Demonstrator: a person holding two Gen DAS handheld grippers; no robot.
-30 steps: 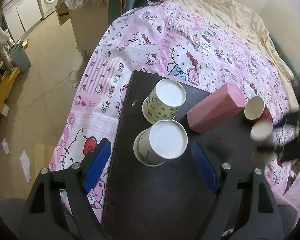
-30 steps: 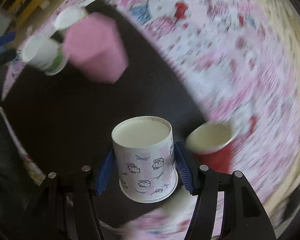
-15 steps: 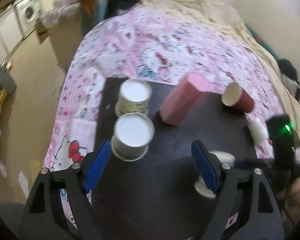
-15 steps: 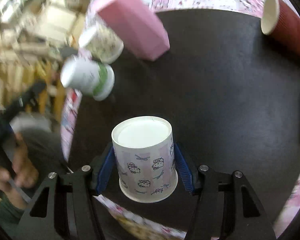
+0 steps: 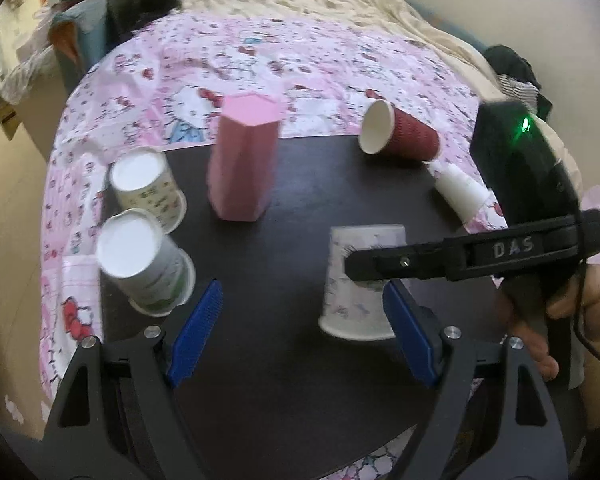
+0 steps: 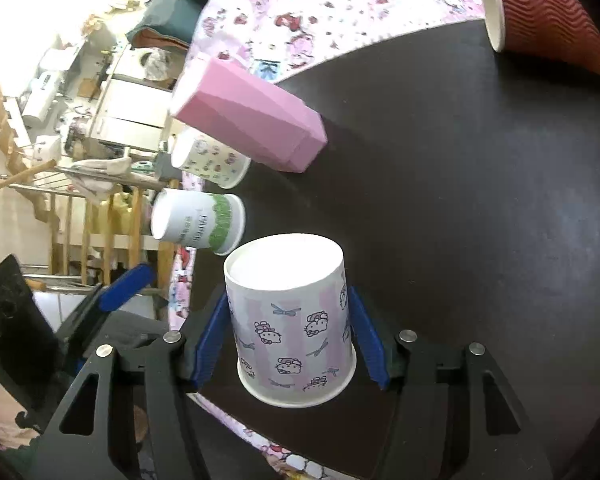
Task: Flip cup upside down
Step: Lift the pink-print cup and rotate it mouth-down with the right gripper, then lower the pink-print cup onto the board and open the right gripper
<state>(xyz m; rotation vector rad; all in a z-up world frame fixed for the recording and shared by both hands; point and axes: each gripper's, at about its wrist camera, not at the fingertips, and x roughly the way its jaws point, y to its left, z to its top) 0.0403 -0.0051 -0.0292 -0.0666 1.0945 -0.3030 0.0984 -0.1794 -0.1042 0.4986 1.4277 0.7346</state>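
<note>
- Right wrist view shows the black board (image 6: 480, 208) under the inverted cup (image 6: 296, 320), base up, rim down, long axis upright.
- Right gripper (image 6: 288, 332) clamps the cup's sides between its blue pads (image 6: 366, 340); whether the rim touches cannot be told.
- Left gripper (image 5: 300, 336) is spread wide, empty, just beside the cup; the release falls to the right.

The printed cup (image 6: 296, 320) looks like smooth matt paper; the red cup (image 6: 548, 12) has a ribbed, corrugated paper wall; the black board (image 6: 480, 200) is matt; the patterned cloth (image 5: 228, 56) is soft fabric; the gripper pads (image 6: 366, 336) are ridged blue plastic
</note>
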